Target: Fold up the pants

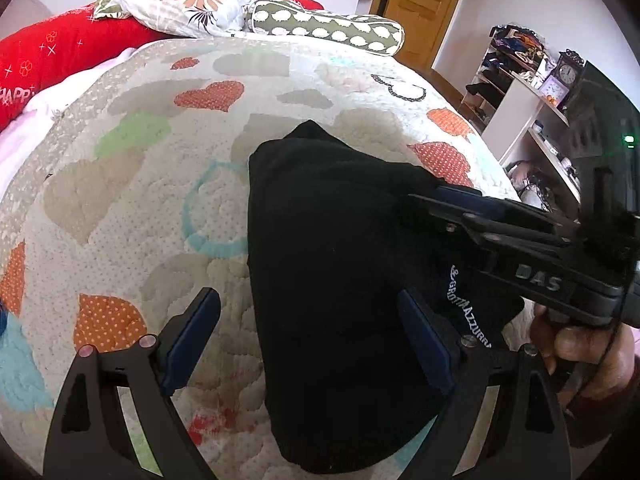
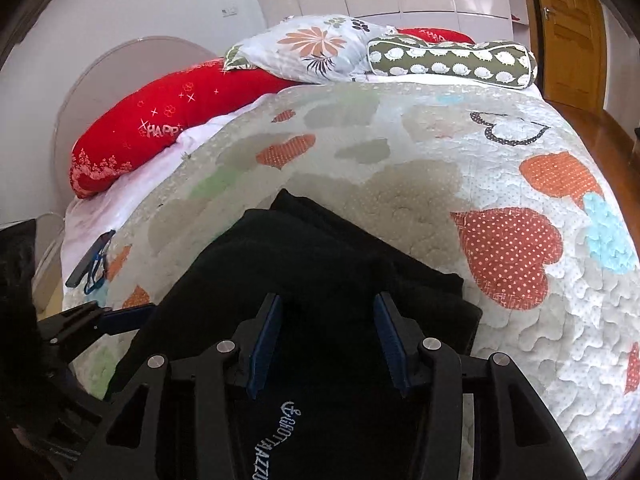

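Black pants (image 1: 340, 280) lie folded in a thick stack on the quilted bed, with white lettering near their near end. They also show in the right wrist view (image 2: 320, 264). My left gripper (image 1: 308, 320) is open, its jaws straddling the left edge of the stack, one finger (image 1: 192, 344) over the quilt, the other (image 1: 428, 344) over the pants. My right gripper (image 2: 326, 338) is open above the pants, empty. It also shows in the left wrist view (image 1: 456, 200), at the stack's right side.
The quilt (image 1: 140, 184) with heart patches covers the bed. Red, floral and green pillows (image 2: 312, 46) lie at the head. A phone with a blue strap (image 2: 90, 258) lies at the left bed edge. Shelves (image 1: 532, 92) and a wooden door (image 1: 424, 4) stand to the right.
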Tool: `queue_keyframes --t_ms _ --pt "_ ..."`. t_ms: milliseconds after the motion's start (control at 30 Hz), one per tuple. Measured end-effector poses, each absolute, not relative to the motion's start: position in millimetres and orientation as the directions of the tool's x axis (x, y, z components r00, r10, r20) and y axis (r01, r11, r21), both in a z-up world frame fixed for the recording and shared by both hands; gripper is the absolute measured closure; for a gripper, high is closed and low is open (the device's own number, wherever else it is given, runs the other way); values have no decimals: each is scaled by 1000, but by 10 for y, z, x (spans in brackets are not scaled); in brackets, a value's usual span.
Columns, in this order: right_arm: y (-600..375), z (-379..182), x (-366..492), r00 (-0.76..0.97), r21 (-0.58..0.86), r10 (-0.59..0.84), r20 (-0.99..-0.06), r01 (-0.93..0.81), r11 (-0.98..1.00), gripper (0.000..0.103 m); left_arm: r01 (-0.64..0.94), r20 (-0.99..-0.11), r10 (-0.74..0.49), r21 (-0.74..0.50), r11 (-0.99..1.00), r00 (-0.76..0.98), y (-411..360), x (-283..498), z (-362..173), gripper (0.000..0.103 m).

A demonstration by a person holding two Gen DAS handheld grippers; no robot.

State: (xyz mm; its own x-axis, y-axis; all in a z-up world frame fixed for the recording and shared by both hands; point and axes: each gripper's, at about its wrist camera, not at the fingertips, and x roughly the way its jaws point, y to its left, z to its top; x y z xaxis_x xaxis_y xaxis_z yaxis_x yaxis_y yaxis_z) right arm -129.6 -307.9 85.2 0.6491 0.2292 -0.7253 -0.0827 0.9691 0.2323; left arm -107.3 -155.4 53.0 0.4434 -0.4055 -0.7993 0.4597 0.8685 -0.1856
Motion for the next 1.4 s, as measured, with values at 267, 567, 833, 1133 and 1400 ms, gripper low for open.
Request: queue_keyframes --t_ms 267,567,833,1133,1400 --pt "-3074 1112 -1664 664 198 215 -716 -101 975 40 469 -787 -404 -167 867 466 -1553 -1166 635 12" --pt "-3117 1024 -2004 653 181 182 -735 -69 981 40 453 -783 -388 -153 878 487 -1501 -1236 673 12" --pt "-3063 753 -2066 613 178 178 -770 -61 982 36 437 -796 -383 -167 884 469 -1493 -1274 528 12" --pt "-3110 987 -2159 651 180 171 -739 -53 982 36 437 -781 -384 -159 885 492 -1475 -1333 636 12" --pt "-3039 1143 -2048 697 193 180 -694 -61 979 32 418 -765 -367 -141 897 530 -1465 -1327 720 12"
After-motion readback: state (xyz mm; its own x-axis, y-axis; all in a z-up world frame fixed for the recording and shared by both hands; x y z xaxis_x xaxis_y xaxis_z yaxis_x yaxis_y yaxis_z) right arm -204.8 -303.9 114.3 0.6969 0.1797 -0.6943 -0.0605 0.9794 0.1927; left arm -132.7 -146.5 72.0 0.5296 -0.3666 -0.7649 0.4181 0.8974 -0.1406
